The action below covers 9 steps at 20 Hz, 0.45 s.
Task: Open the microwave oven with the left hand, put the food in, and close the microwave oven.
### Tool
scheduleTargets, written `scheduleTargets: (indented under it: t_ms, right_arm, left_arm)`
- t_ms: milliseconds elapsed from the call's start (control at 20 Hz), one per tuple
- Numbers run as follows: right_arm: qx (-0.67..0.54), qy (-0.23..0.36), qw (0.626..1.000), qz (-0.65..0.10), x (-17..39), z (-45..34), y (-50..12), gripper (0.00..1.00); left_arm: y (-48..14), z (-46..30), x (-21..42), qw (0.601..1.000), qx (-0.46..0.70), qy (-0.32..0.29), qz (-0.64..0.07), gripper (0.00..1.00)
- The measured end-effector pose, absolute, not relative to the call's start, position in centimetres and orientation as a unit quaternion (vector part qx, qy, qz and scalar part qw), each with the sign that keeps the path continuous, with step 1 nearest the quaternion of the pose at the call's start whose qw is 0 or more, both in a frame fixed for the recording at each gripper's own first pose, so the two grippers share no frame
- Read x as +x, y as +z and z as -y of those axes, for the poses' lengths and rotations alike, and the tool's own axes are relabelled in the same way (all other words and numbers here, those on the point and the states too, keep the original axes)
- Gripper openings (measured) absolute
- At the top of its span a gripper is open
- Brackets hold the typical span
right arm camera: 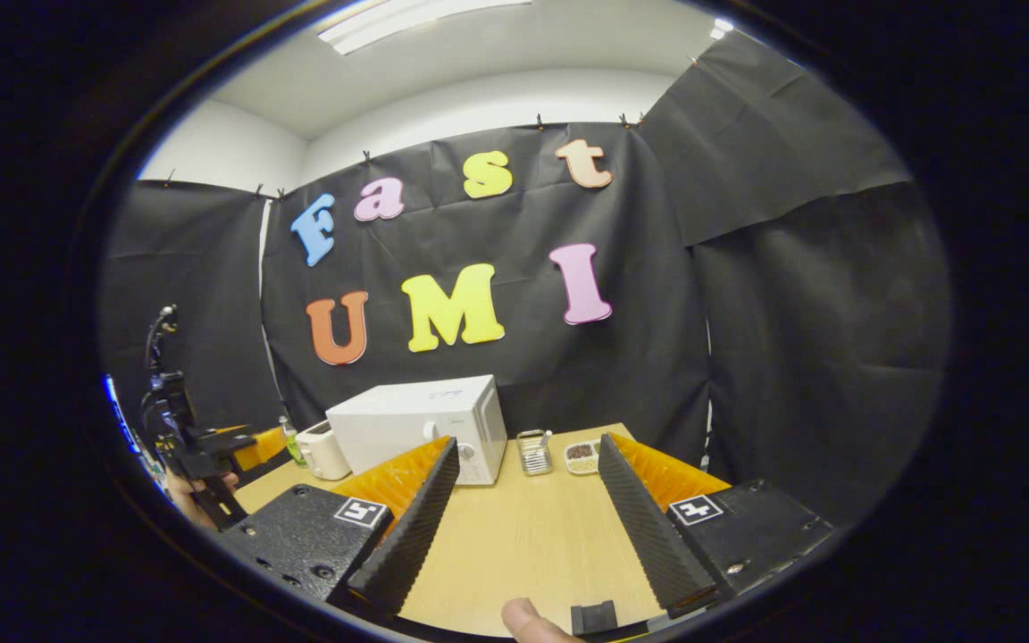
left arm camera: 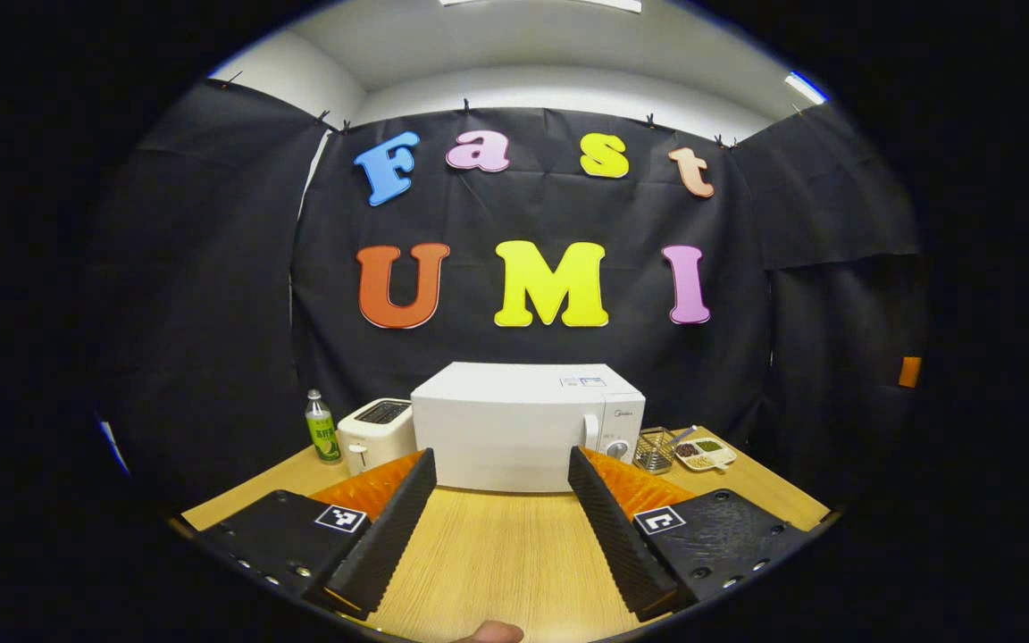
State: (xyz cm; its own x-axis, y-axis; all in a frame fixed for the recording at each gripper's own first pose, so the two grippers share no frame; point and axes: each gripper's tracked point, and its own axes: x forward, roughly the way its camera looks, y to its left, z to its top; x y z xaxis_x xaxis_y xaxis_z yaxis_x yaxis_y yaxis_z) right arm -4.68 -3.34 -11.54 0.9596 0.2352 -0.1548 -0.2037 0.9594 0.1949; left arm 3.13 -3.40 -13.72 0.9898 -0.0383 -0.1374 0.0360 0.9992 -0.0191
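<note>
The white microwave (left arm camera: pixel 523 429) stands at the back of the wooden table (left arm camera: pixel 506 554) with its door closed; the handle (left arm camera: pixel 589 431) runs up the door's right edge. A small compartment dish of food (left arm camera: pixel 704 454) lies to its right. My left gripper (left arm camera: pixel 501 460) hovers open over the table in front of the microwave, holding nothing. In the right gripper view the microwave (right arm camera: pixel 416 420) sits left of centre and the food dish (right arm camera: pixel 581 456) lies beyond my right gripper (right arm camera: pixel 529 444), which is open with nothing in it. The left gripper (right arm camera: pixel 251 451) shows at the far left, held by a hand.
A white toaster (left arm camera: pixel 376 435) and a green-labelled bottle (left arm camera: pixel 322 429) stand left of the microwave. A wire basket (left arm camera: pixel 655 449) sits between the microwave and the food dish. Black cloth walls close the booth behind and at both sides.
</note>
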Motion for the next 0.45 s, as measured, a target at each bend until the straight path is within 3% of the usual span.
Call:
scheduleTargets:
  t_ms: [450]
  right_arm:
    - [0.079, 0.129, 0.987, -0.054, -8.1, 0.3, -9.5, 0.99]
  left_arm:
    - [-8.6, 0.4, -6.4, 0.999, -0.042, -0.011, -0.013, 0.93]
